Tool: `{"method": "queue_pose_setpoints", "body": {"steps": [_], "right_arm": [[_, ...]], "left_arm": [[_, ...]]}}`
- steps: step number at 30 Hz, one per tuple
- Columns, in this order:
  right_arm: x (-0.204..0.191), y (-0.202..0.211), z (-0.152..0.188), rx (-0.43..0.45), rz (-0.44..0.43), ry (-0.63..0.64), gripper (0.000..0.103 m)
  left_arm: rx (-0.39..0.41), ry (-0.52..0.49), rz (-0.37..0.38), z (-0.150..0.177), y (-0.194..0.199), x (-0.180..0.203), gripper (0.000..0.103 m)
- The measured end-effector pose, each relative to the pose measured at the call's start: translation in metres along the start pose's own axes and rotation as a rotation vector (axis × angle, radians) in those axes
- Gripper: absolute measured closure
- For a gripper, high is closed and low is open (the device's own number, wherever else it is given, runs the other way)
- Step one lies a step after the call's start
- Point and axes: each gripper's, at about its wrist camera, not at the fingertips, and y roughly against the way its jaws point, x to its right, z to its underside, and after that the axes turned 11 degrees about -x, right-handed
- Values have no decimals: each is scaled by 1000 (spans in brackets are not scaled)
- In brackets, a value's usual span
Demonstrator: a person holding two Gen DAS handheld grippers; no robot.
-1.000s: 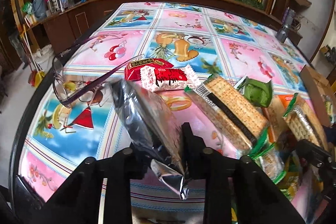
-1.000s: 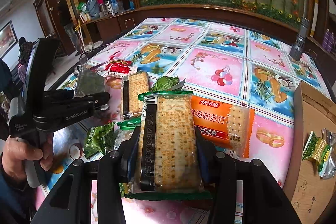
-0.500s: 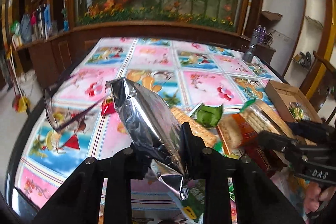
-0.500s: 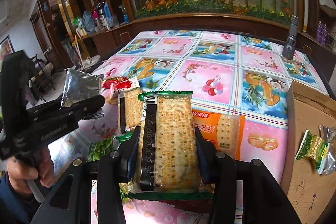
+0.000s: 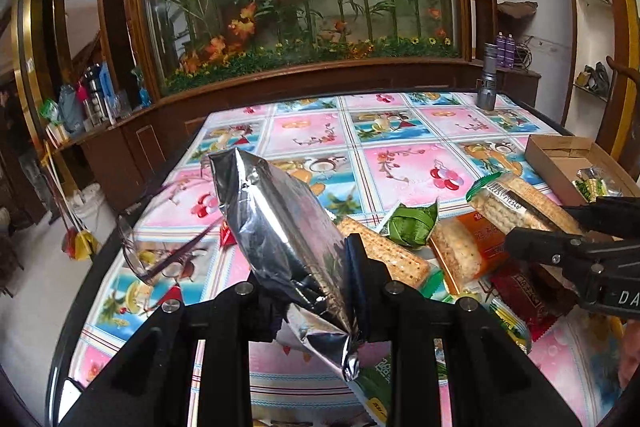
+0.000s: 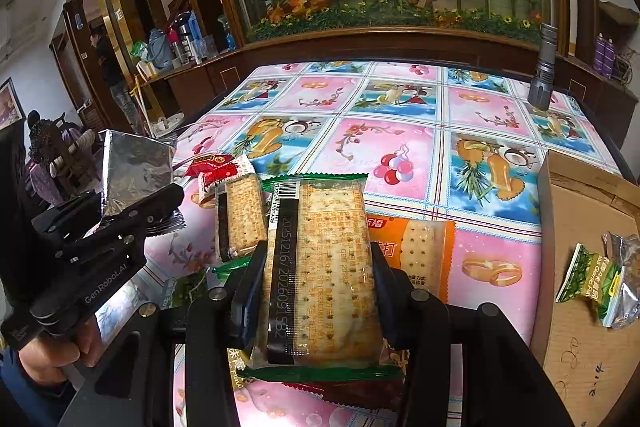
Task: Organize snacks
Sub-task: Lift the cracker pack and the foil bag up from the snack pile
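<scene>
Left wrist view: left gripper (image 5: 316,267) fingers pinch a foil pack (image 5: 276,223); right gripper (image 6: 320,287) fingers clamp crackers (image 6: 324,267); far surface (image 6: 400,99) lies bare to its edge.

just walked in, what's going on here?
A person is sorting snacks with a handheld tool in each hand. The left tool is shut on a silver foil packet, held above the table. The right tool grips a cracker pack. More snacks lie loose below; a cardboard box on the right holds two.
</scene>
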Motion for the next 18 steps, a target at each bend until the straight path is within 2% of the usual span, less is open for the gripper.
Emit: {"method": "queue_pose_setpoints", "body": {"steps": [10, 18], "right_arm": [[3, 2, -1, 7, 0, -11, 52], [4, 2, -1, 9, -1, -16, 52]], "left_arm": [[34, -36, -61, 3, 6, 6, 76], [48, -37, -48, 2, 9, 6, 76]]}}
